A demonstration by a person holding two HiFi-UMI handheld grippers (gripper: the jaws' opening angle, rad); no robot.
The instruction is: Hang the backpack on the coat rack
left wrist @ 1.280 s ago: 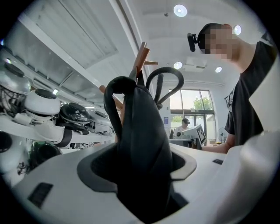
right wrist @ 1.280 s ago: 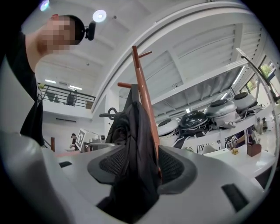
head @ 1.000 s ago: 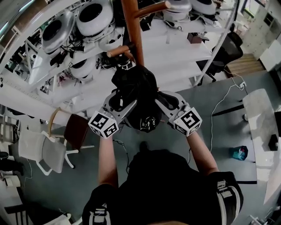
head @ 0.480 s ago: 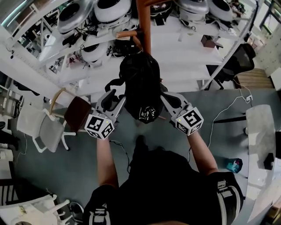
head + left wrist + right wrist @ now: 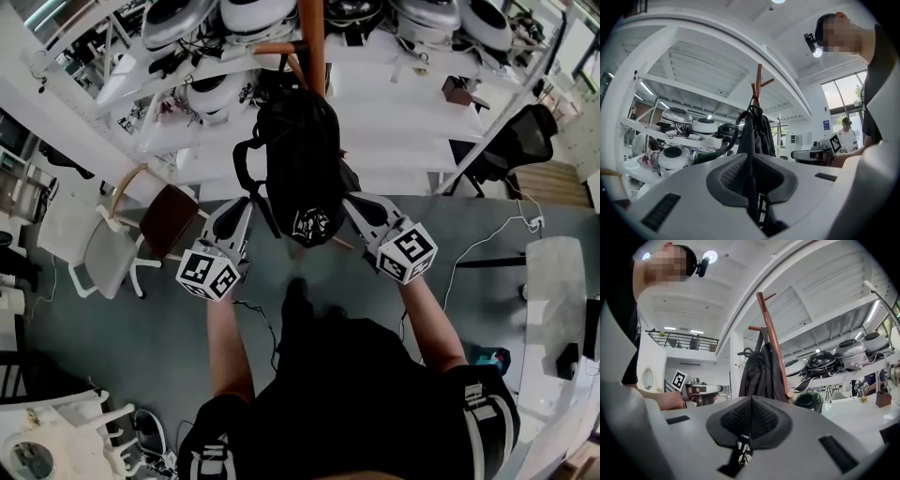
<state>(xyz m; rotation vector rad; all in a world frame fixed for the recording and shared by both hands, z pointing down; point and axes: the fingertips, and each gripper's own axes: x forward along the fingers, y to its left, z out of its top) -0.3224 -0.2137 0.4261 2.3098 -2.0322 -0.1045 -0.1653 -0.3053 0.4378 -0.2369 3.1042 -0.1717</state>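
1. Hanging down the brown pole of the coat rack (image 5: 314,33), the black backpack (image 5: 298,159) has its top up by a short side peg (image 5: 272,47). Its lower end, which carries a white printed patch, points toward the person.
2. In the head view the left hand-held gripper (image 5: 236,214) and the right hand-held gripper (image 5: 361,208) flank the lower part of the backpack, one on each side and close against it. Both marker cubes face the camera, and bare forearms reach up behind them.
3. The left gripper view shows that hand-held gripper's jaws pressed together on a narrow black strap (image 5: 746,140). The strap rises from between the pads to the side of the backpack, and a curved shoulder strap (image 5: 731,138) bows out to the left of it.
4. The right gripper view shows that hand-held gripper's jaws likewise pinched shut, on a strip of black webbing (image 5: 739,453) with white lettering. The webbing's end hangs out below the pads, and the backpack lies against the pole straight ahead.
5. Behind the coat rack stand white shelves (image 5: 112,80) holding round white and dark housings, with a white counter (image 5: 403,112) beside them. A chair (image 5: 167,225) with a brown seat stands on the grey floor to the left.
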